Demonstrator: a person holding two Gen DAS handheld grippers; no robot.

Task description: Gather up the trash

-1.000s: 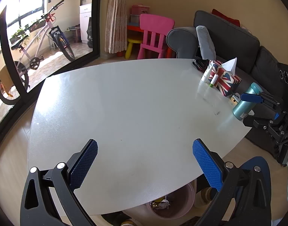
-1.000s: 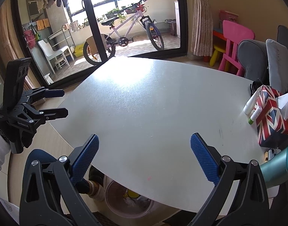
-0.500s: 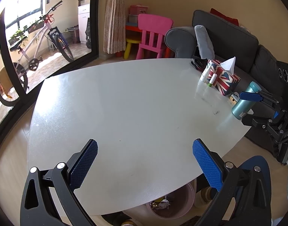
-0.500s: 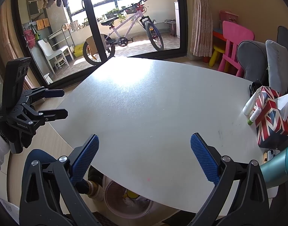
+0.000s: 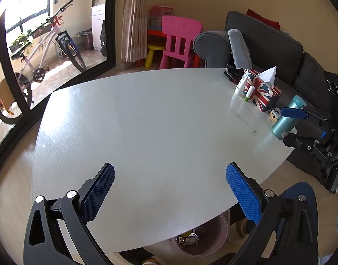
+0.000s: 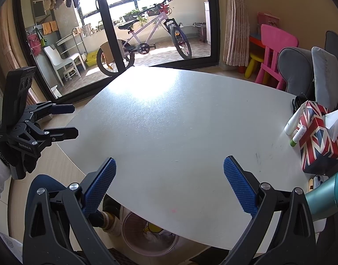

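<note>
A pink waste bin [image 5: 209,227] stands on the floor under the near edge of the white table [image 5: 147,121], with some scraps inside; in the right wrist view the bin [image 6: 133,231] also shows below the table [image 6: 180,121]. I see no loose trash on the tabletop. My left gripper [image 5: 170,174] hovers over the near table edge, open with nothing between its blue pads. It also appears at the left [image 6: 74,121], off the table's side. My right gripper [image 6: 170,165] is open and holds nothing; in the left wrist view the right gripper [image 5: 285,126] hangs beside the teal bottle.
At the table's right end stand a Union Jack tissue box [image 5: 261,92], two small tubes [image 5: 240,85] and a teal bottle [image 5: 286,121]. A grey sofa [image 5: 268,42] lies behind, a pink chair [image 5: 180,39] and a bicycle [image 6: 147,37] farther off.
The left wrist view has shifted very slightly. Both grippers remain open and hold nothing.
</note>
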